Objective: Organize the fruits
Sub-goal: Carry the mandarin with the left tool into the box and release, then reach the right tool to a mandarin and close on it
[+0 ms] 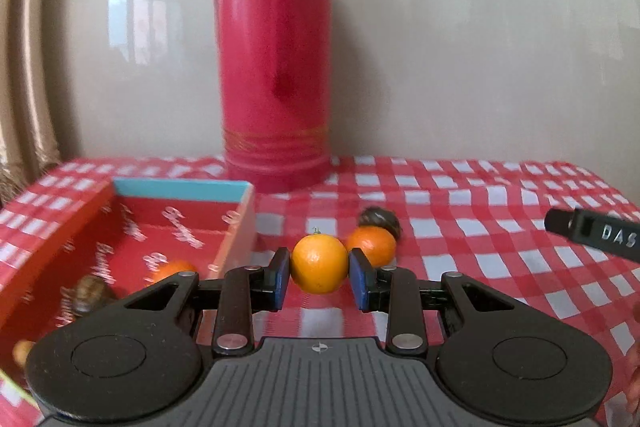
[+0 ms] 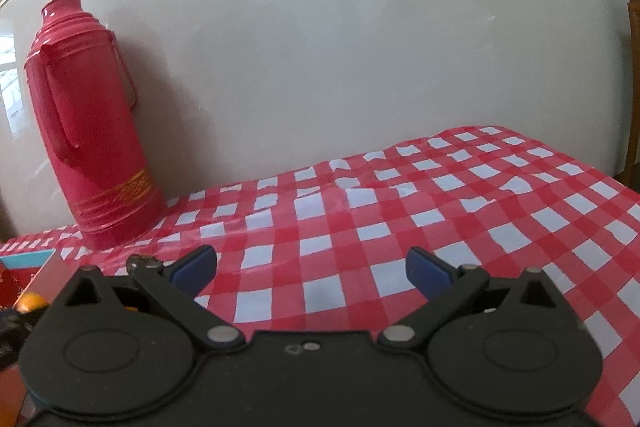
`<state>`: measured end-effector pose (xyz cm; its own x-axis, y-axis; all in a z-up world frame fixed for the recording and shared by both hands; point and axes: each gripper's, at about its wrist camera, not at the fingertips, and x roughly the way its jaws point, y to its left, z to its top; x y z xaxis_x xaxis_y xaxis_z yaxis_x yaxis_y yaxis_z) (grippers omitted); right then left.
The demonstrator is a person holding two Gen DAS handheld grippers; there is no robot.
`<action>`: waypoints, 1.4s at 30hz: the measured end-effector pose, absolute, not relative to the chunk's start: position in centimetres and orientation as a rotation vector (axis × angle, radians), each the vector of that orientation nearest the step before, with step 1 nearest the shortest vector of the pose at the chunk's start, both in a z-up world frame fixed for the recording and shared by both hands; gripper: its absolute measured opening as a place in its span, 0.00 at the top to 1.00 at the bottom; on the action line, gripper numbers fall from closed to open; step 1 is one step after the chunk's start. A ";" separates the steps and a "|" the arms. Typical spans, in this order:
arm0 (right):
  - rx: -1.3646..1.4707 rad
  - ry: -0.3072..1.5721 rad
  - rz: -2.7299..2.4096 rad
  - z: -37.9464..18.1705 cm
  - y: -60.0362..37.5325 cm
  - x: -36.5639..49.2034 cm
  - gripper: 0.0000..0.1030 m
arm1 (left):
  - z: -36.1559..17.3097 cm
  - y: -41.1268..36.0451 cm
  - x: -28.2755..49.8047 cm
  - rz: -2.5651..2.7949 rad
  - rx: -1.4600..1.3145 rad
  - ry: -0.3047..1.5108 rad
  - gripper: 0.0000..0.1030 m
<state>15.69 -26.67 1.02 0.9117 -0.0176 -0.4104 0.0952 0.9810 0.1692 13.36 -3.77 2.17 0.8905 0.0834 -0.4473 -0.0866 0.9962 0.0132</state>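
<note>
My left gripper (image 1: 319,271) is shut on an orange (image 1: 319,264), held between its blue pads just right of the red box (image 1: 52,227). A second orange (image 1: 374,245) and a dark round fruit (image 1: 379,218) lie on the checked cloth behind it. Inside the box lie an orange (image 1: 173,270), a brown fruit (image 1: 91,294) and a small fruit (image 1: 22,351) at its near corner. My right gripper (image 2: 311,271) is open and empty above the cloth; part of it (image 1: 592,233) shows at the right of the left wrist view.
A tall red thermos (image 1: 276,67) stands at the back against the wall, also in the right wrist view (image 2: 86,123). The red-and-white checked tablecloth (image 2: 440,207) covers the table. A curtain (image 1: 20,67) hangs at the left. The box corner (image 2: 28,263) shows at far left.
</note>
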 end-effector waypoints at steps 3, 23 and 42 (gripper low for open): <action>0.180 0.432 -0.059 0.9 -26.2 15.6 0.07 | 3.0 -2.3 12.5 0.107 -0.021 0.440 0.69; 0.107 0.441 0.034 1.6 -19.6 15.3 0.07 | 2.6 6.4 11.0 0.237 -0.050 0.499 0.69; 0.069 0.447 0.058 1.9 -18.0 14.9 0.07 | 2.1 8.2 10.3 0.269 -0.048 0.493 0.24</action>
<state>14.86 -18.00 1.87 0.9000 0.0711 -0.4299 -0.0409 0.9960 0.0792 10.28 8.21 2.13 0.8467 0.2433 -0.4732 -0.2661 0.9637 0.0194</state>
